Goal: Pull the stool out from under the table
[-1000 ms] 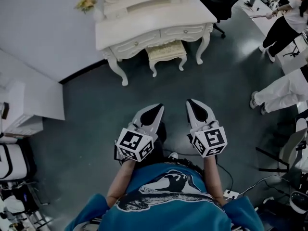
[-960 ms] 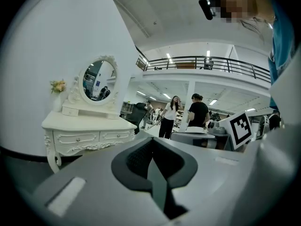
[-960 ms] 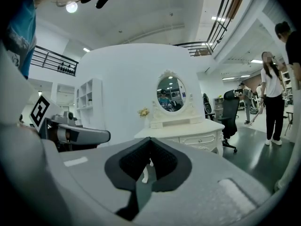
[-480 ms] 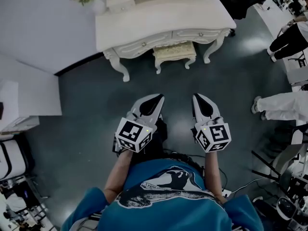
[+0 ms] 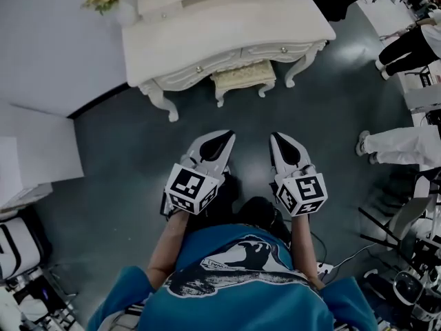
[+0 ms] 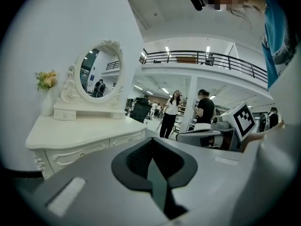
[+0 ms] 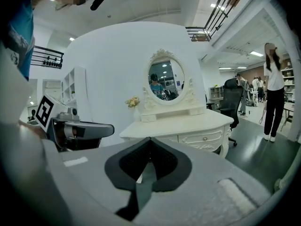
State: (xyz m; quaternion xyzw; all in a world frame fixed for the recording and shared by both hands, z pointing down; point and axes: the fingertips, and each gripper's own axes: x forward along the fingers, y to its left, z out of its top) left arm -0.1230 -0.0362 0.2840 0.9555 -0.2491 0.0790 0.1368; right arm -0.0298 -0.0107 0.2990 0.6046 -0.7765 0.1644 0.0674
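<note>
Left gripper [image 5: 226, 135], right gripper [image 5: 275, 136] nearer table [image 5: 207, 33]; stool [image 5: 242, 75] still under it.

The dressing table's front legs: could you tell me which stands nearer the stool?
The right-hand front leg in the head view; the stool sits close to it, farther from the left-hand leg.

Open grey floor [image 5: 251, 116] lies ahead, up to a white dressing table [image 5: 220, 33]. A stool [image 5: 243, 76] fills the gap between its curved legs [image 5: 162, 103]. Bystanders [image 5: 406, 147] stand right.
</note>
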